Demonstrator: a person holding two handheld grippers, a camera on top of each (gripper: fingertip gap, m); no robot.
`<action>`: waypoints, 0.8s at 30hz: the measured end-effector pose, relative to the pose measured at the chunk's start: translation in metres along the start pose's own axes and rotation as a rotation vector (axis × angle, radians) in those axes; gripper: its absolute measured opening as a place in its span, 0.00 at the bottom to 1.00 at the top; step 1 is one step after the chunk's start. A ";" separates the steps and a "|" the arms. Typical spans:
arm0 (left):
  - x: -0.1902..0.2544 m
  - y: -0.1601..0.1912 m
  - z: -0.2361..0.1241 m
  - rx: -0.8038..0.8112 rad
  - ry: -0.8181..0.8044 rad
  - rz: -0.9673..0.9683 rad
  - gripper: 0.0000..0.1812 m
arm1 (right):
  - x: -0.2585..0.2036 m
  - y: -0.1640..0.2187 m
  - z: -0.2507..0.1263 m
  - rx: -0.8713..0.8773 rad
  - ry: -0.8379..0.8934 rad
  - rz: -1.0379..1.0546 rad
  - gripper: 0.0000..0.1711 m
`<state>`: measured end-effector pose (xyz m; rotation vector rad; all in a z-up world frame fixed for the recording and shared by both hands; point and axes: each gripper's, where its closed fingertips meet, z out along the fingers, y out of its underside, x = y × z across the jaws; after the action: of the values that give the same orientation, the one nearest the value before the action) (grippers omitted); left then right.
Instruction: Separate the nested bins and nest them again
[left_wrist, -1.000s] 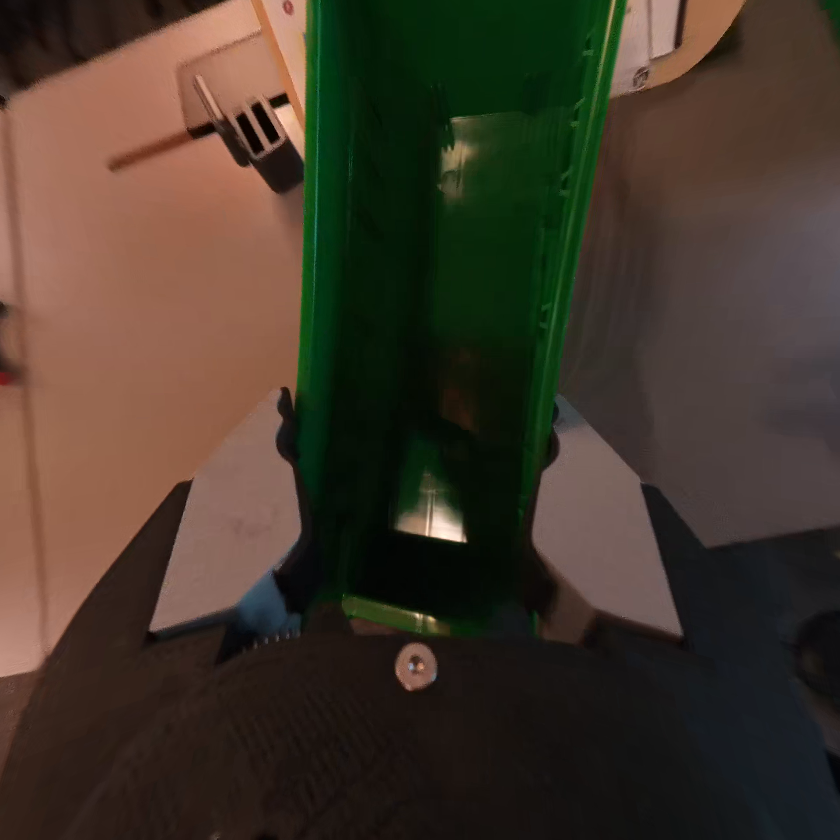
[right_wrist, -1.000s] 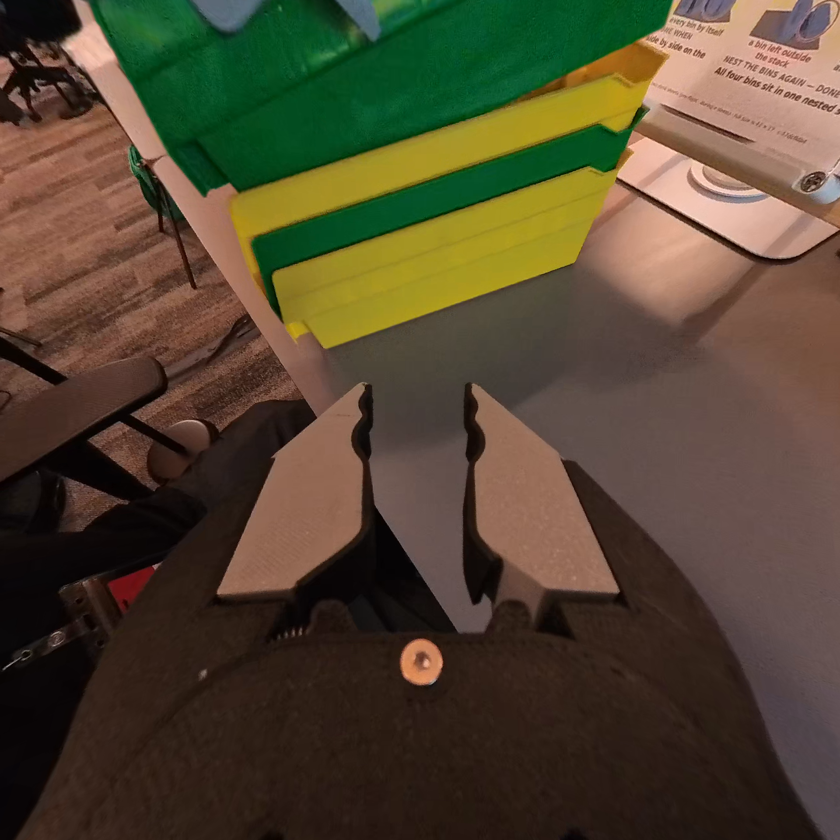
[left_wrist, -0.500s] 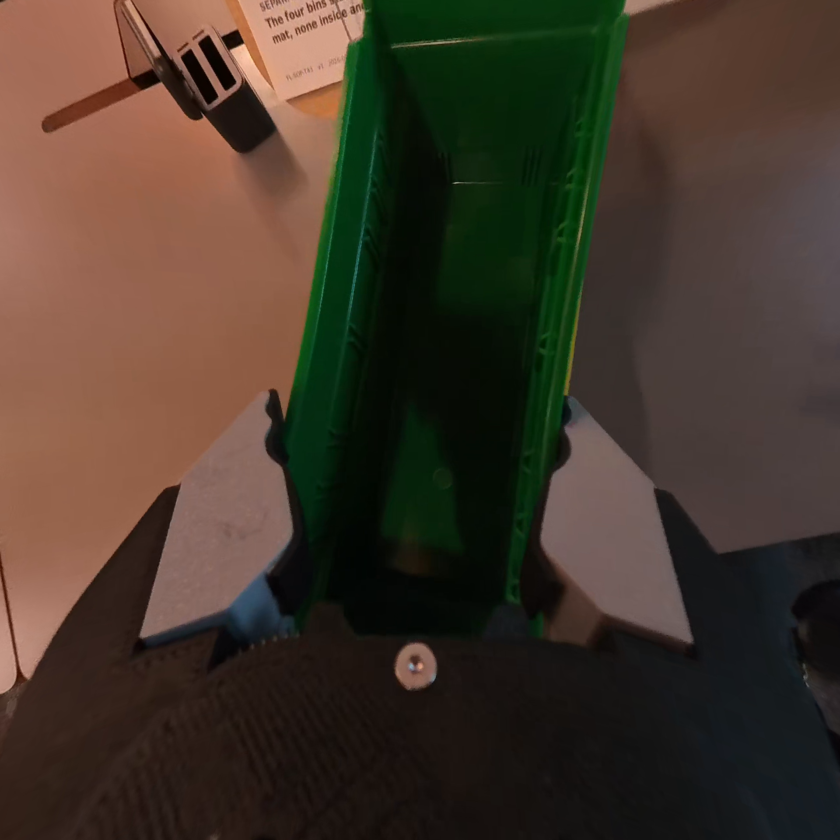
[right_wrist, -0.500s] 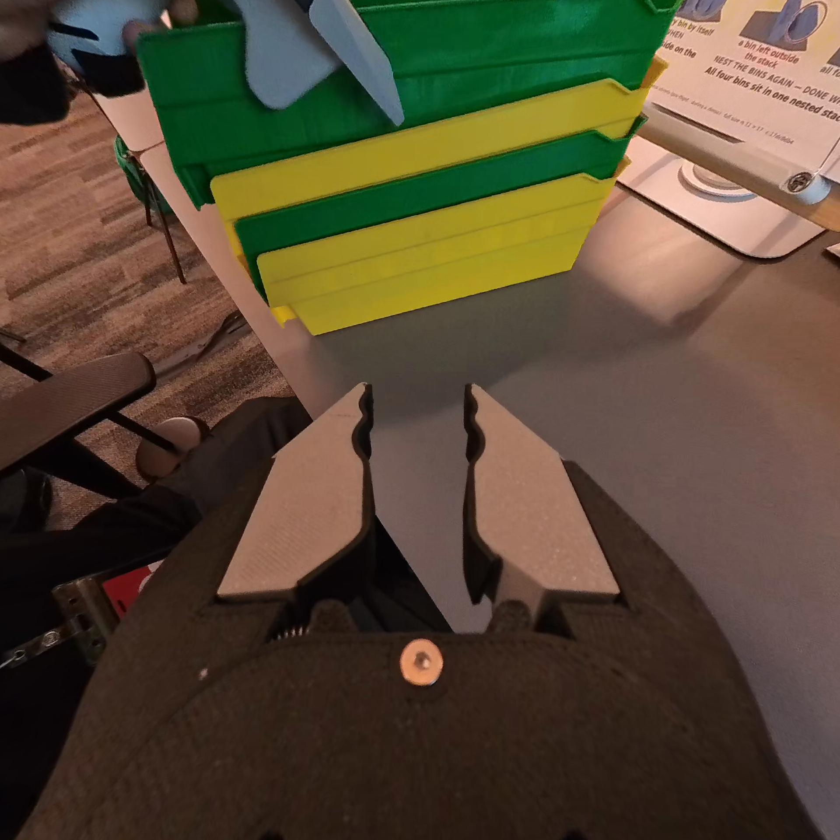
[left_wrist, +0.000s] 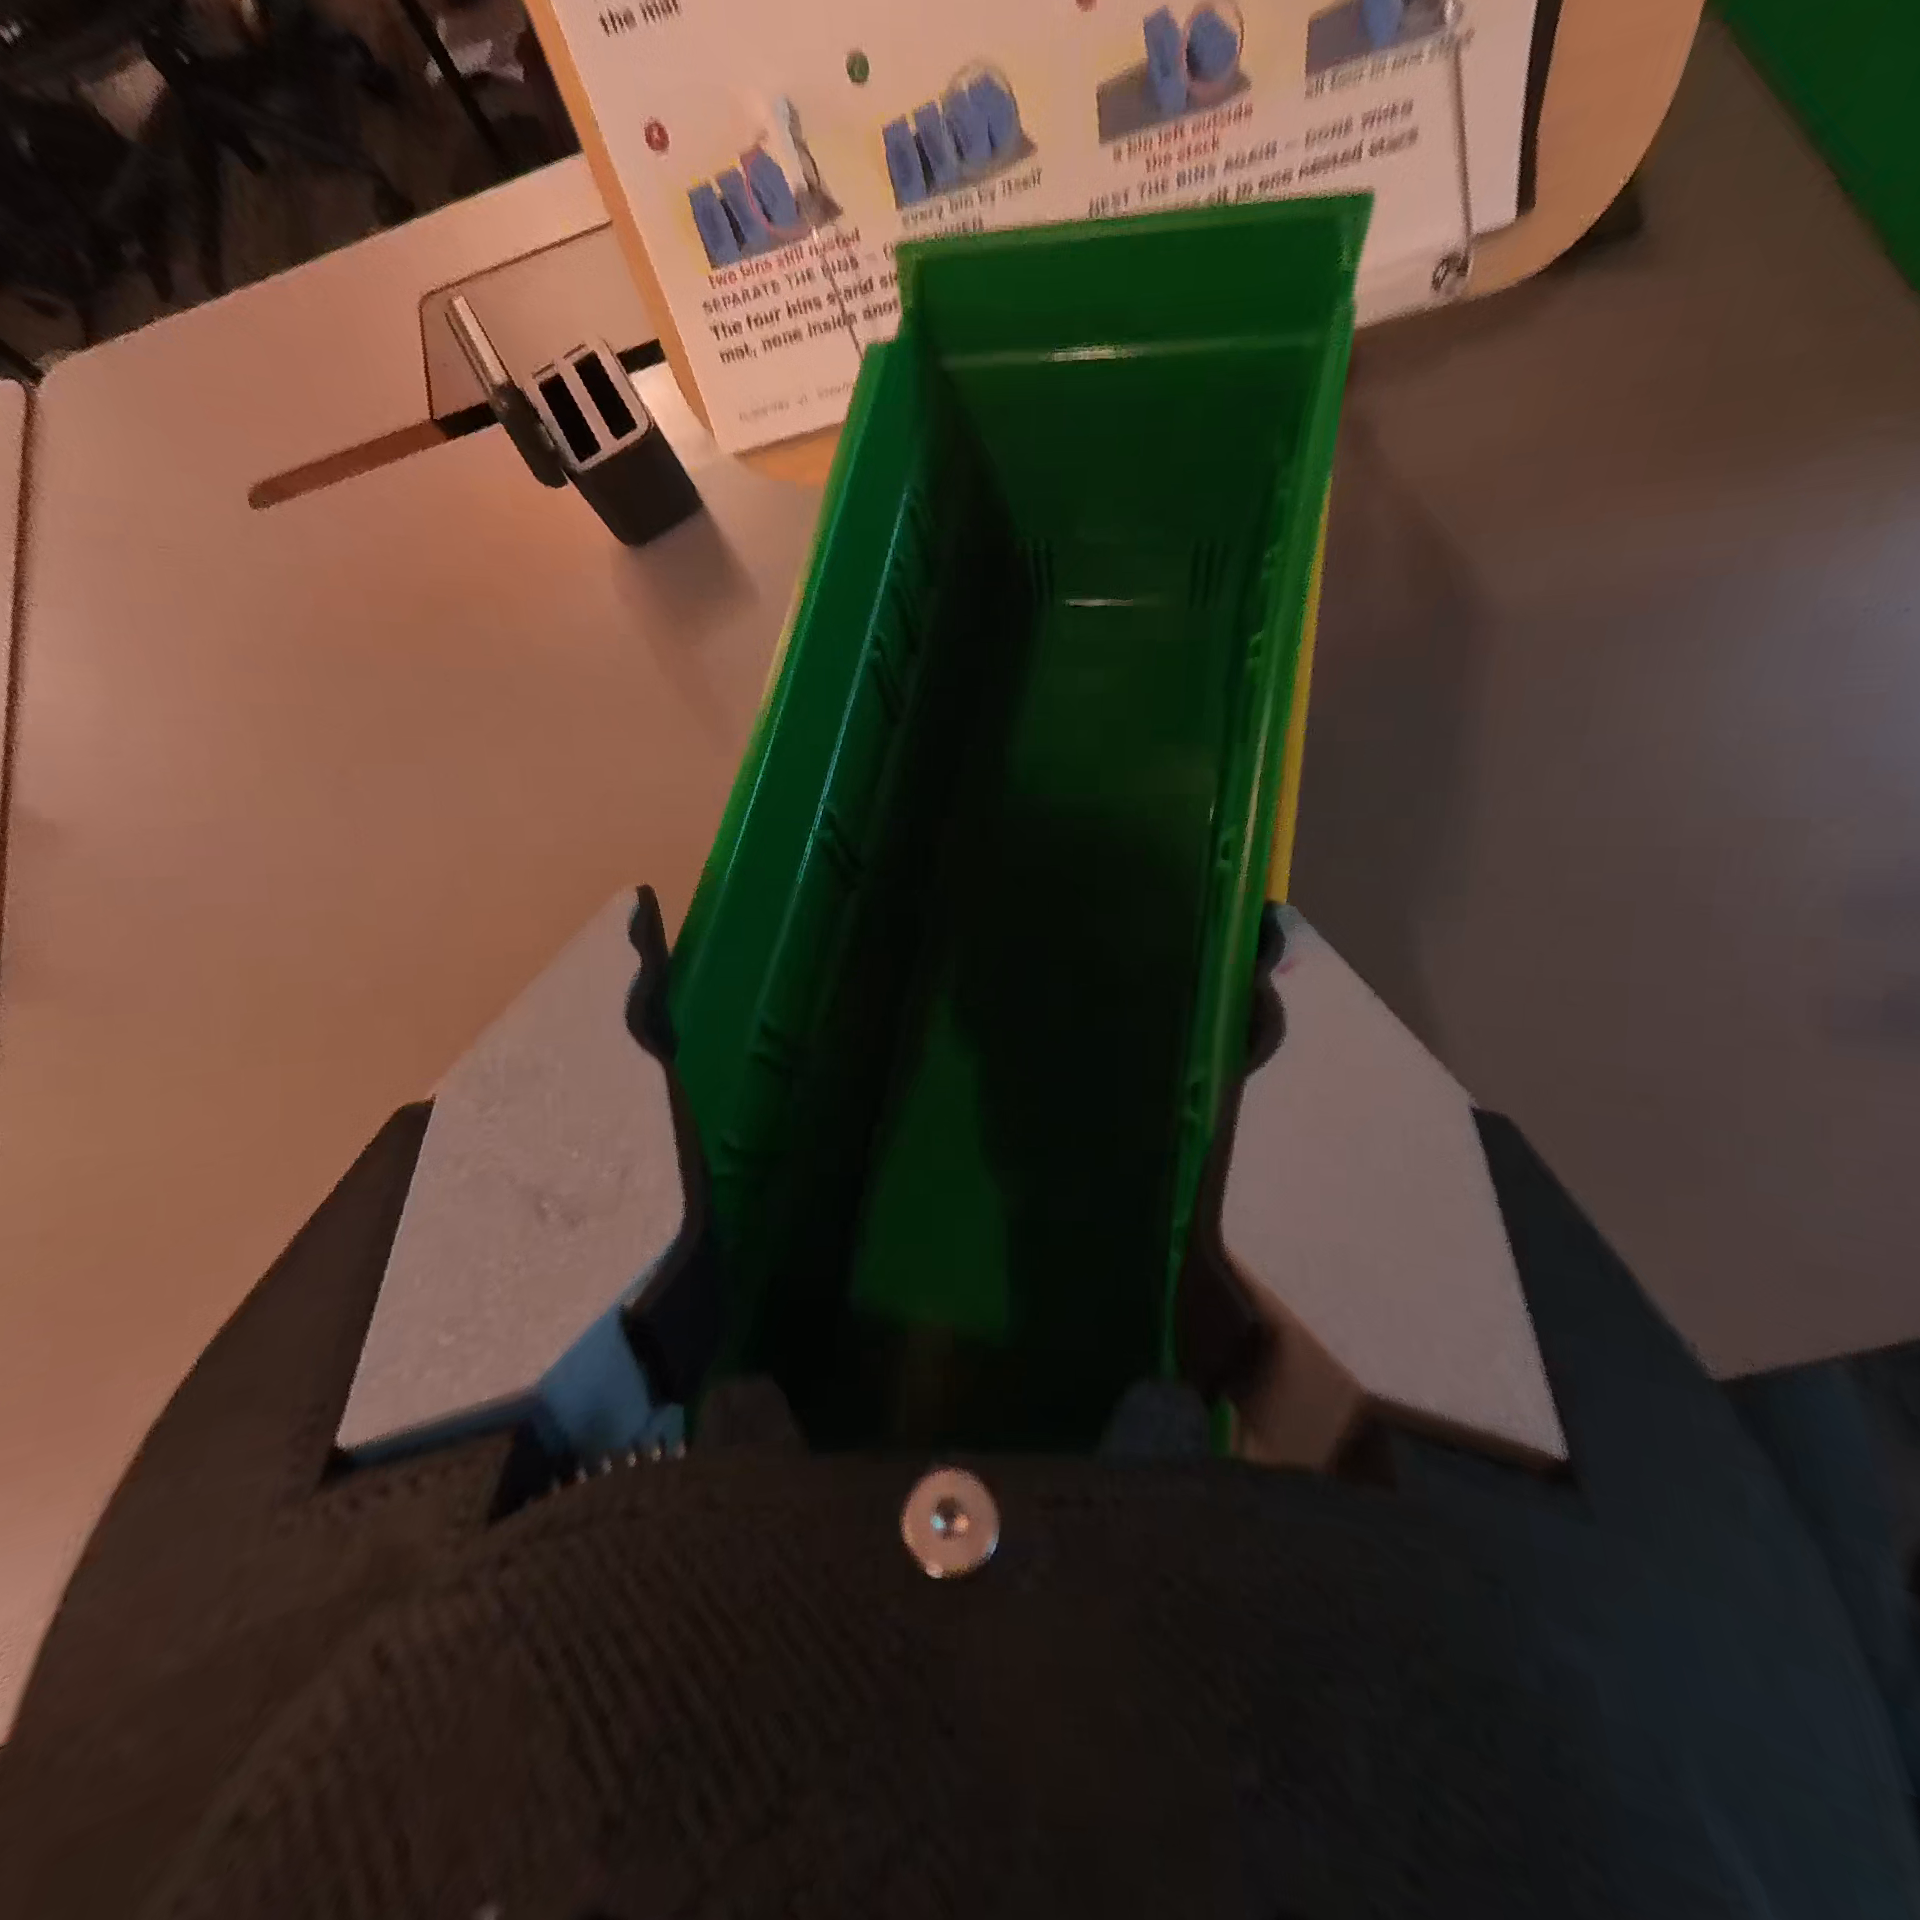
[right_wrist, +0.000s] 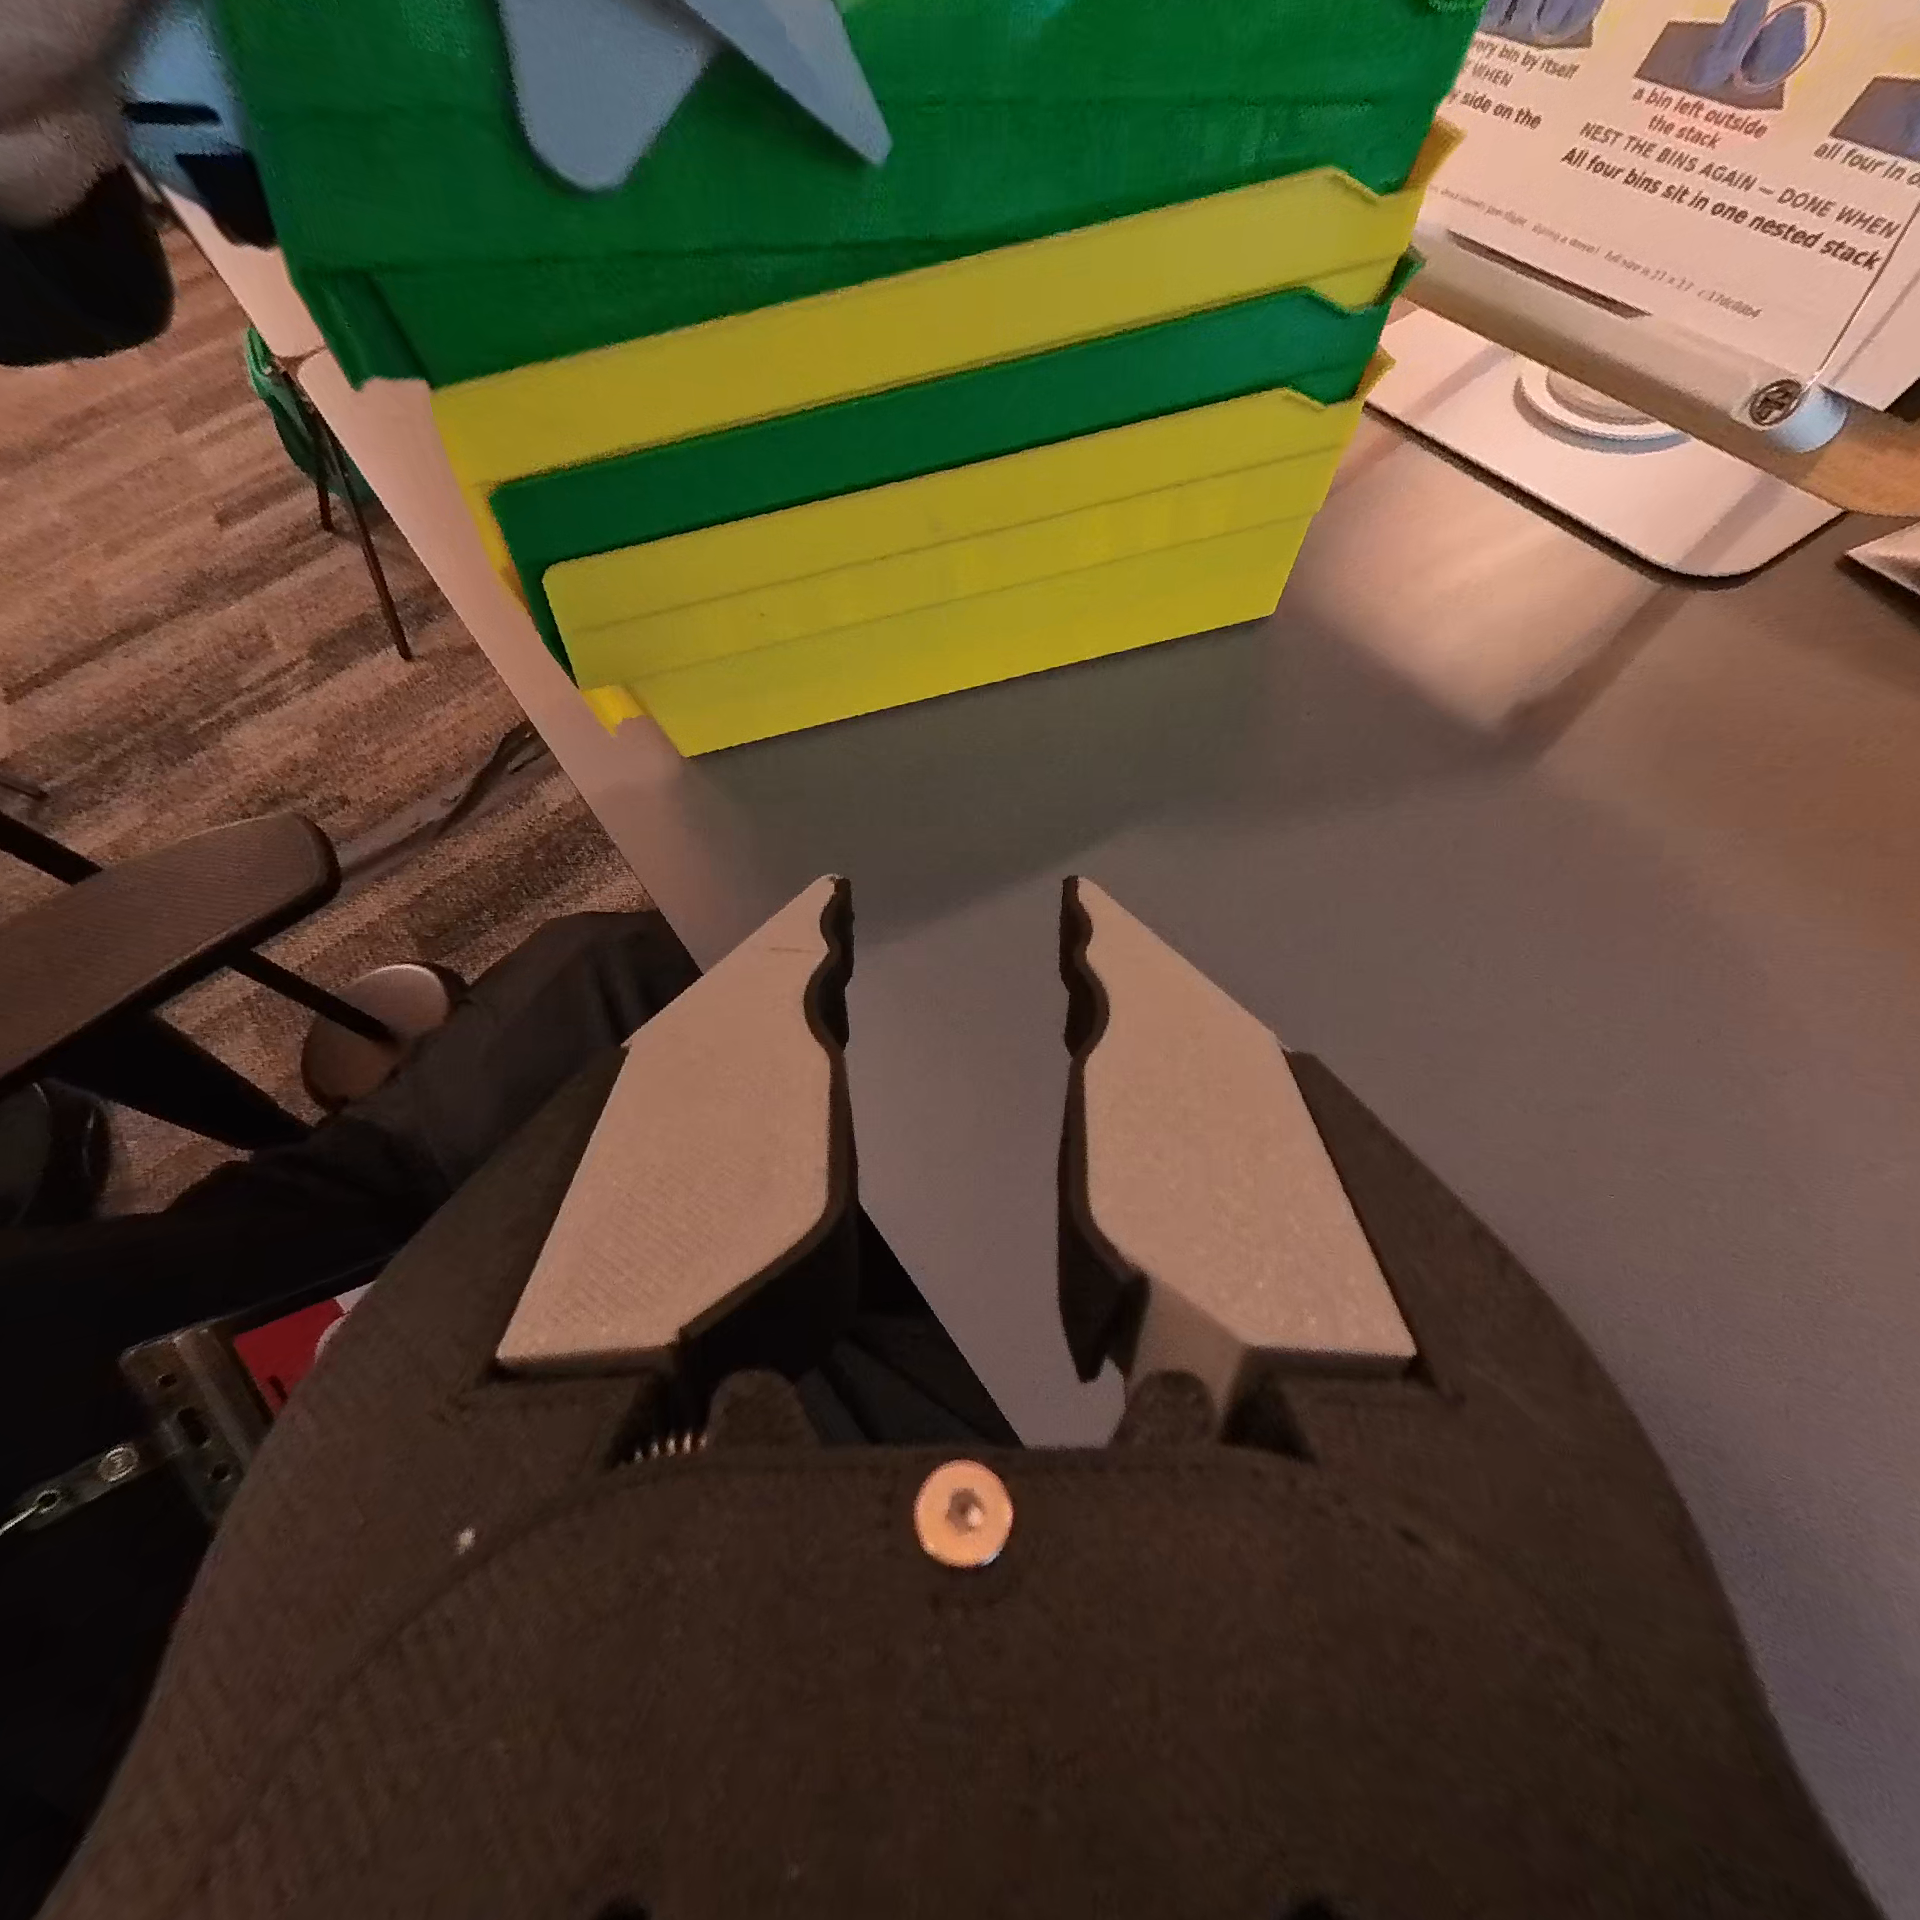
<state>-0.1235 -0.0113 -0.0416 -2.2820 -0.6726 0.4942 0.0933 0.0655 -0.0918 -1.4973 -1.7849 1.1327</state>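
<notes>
Through the left wrist view, I have the left gripper clamped across the top green bin, one finger pressed on each long outer wall near the bin's near end. The bin's open cavity runs away from me, and a thin yellow strip of the bin beneath shows along its right wall. Beyond its far end an instruction card stands upright on the grey table, with a small black slotted holder to the left of it.

Through the right wrist view, the right gripper hovers over the table with its fingers a narrow gap apart, gripping nothing. Just ahead stands the nested stack of bins, alternating green and yellow, sitting on the table near its left edge. The other gripper's pale fingers lie on the top green bin's side. The card stands to the far right.
</notes>
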 end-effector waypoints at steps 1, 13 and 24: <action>0.000 -0.001 0.000 0.005 0.006 -0.010 0.61 | 0.000 0.000 -0.001 0.002 0.001 0.001 0.22; 0.011 -0.011 -0.004 0.229 0.080 -0.140 0.64 | -0.001 0.002 0.000 -0.010 0.005 -0.015 0.22; 0.034 -0.010 -0.079 0.224 0.534 0.042 0.29 | 0.004 0.008 0.002 -0.031 0.009 -0.004 0.23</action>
<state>-0.0588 -0.0256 0.0139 -2.0851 -0.2848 -0.0324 0.0949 0.0695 -0.0999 -1.5139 -1.8070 1.0994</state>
